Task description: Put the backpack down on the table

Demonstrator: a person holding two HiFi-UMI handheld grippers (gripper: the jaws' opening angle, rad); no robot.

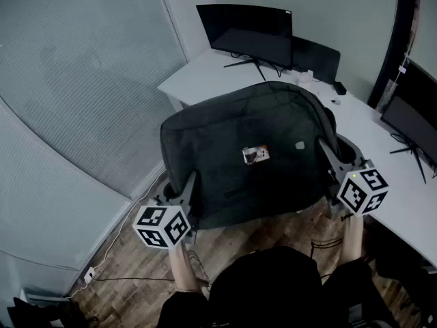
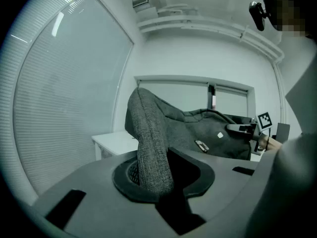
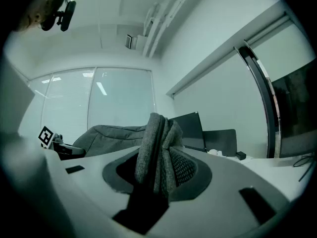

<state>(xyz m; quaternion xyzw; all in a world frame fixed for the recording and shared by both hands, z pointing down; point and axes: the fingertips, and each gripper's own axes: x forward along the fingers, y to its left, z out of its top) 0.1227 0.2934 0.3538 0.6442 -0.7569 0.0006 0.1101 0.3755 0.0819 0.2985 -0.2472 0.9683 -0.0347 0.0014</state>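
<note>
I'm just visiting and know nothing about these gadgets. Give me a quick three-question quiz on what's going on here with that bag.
1. True or false: only the left gripper holds the backpack.
2. What stands on the white table beyond the backpack? A) monitors B) potted plants C) plates
3. Fill in: the right gripper has its jaws closed on the backpack's grey ____.
Key: 1 false, both hold it; 2 A; 3 fabric.
</note>
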